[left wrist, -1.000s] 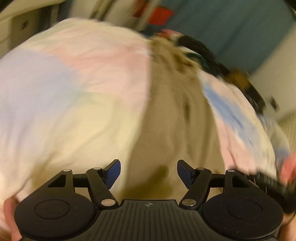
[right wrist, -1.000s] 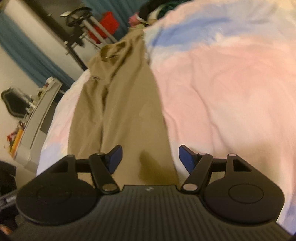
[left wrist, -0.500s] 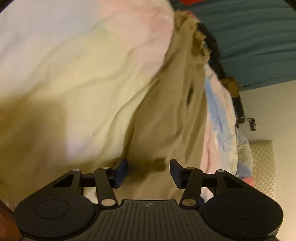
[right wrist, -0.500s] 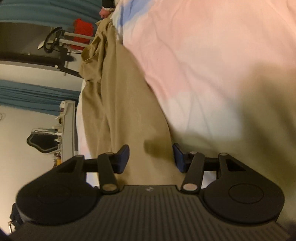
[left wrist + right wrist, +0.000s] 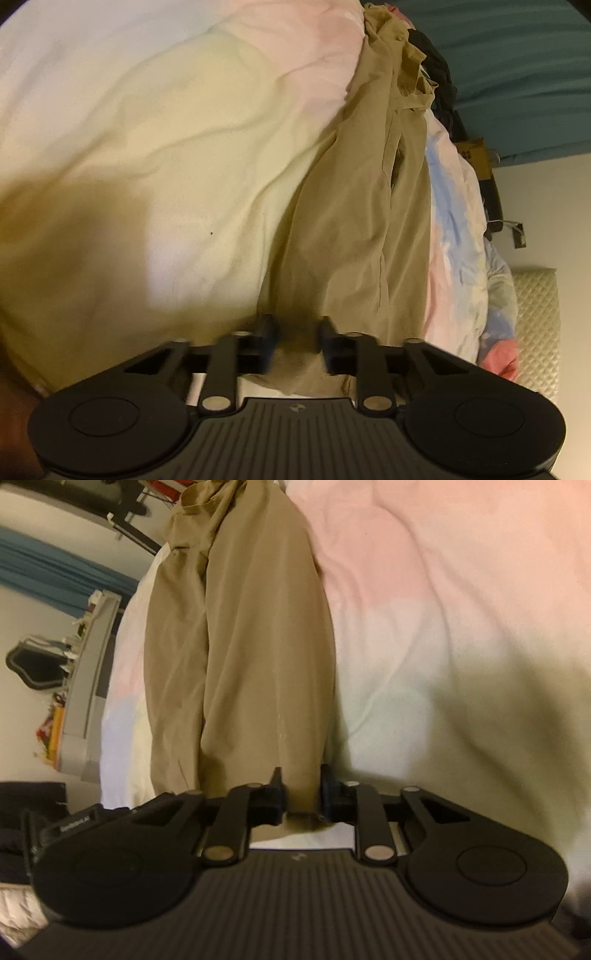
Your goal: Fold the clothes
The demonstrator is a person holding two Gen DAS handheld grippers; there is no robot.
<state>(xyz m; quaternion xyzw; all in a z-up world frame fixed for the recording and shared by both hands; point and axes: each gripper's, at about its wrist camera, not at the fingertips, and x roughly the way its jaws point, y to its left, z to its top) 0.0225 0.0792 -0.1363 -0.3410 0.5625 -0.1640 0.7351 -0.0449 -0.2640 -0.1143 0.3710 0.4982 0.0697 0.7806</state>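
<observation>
A pair of khaki trousers (image 5: 354,229) lies stretched out lengthwise on a pastel quilt (image 5: 166,155), waistband bunched at the far end. The trousers also show in the right wrist view (image 5: 243,646). My left gripper (image 5: 295,341) is at the near hem, its jaws narrowed to a small gap with khaki cloth between them. My right gripper (image 5: 301,794) is at the other near hem corner, jaws closed in on the leg's cloth, which fills the gap between them.
The quilt (image 5: 443,609) covers the bed all around. A teal curtain (image 5: 517,74), dark clothes (image 5: 439,81) and a cardboard box (image 5: 476,155) lie beyond the far end. A grey shelf with clutter (image 5: 81,686) stands left of the bed.
Both grippers dropped down to the near hem of the trousers and their jaws closed from wide open to a narrow gap around the cloth.
</observation>
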